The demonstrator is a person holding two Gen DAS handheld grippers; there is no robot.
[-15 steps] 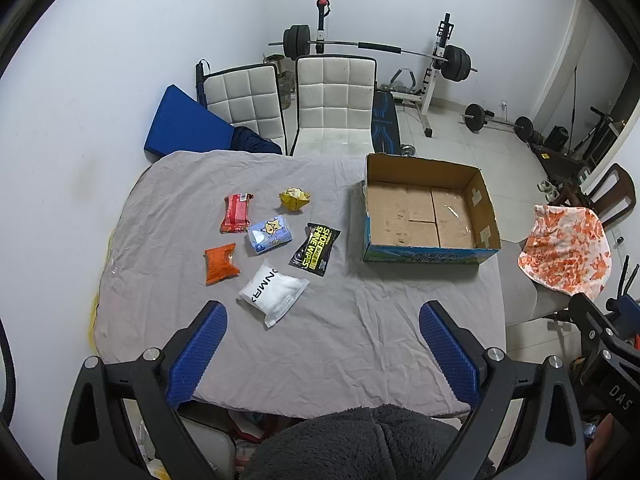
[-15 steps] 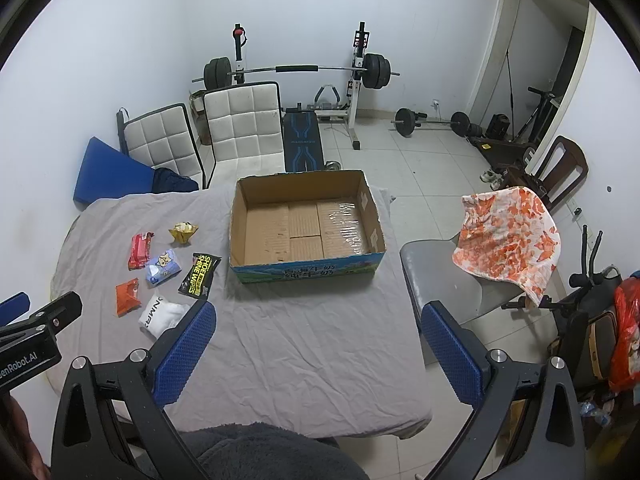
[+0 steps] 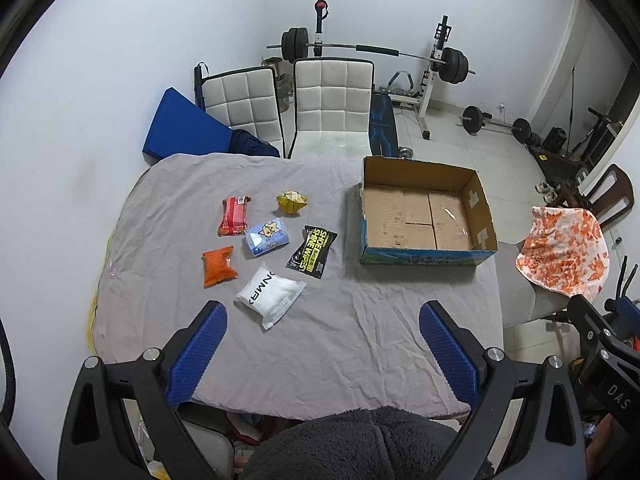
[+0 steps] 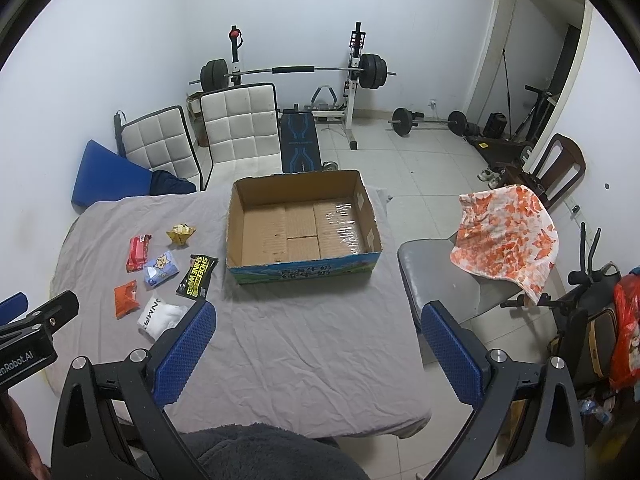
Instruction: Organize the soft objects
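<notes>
Several soft packets lie on the grey-sheeted table (image 3: 340, 340): a white pouch (image 3: 269, 299), an orange packet (image 3: 217, 266), a red packet (image 3: 234, 216), a light blue tissue pack (image 3: 267, 237), a yellow crumpled wrapper (image 3: 292, 201) and a black wipes packet (image 3: 313, 251). An empty open cardboard box (image 3: 424, 256) stands to their right. My left gripper (image 3: 322, 344) is open and empty, held above the table's near edge, just short of the white pouch. My right gripper (image 4: 316, 344) is open and empty, nearer than the box (image 4: 304, 272). The white pouch (image 4: 158, 317) is partly hidden by its left finger.
Two white padded chairs (image 3: 332, 104) and a blue mat (image 3: 180, 128) stand behind the table. A weight bench with a barbell (image 4: 296, 70) is at the back wall. A grey chair with an orange-patterned cloth (image 4: 508, 236) stands right of the table.
</notes>
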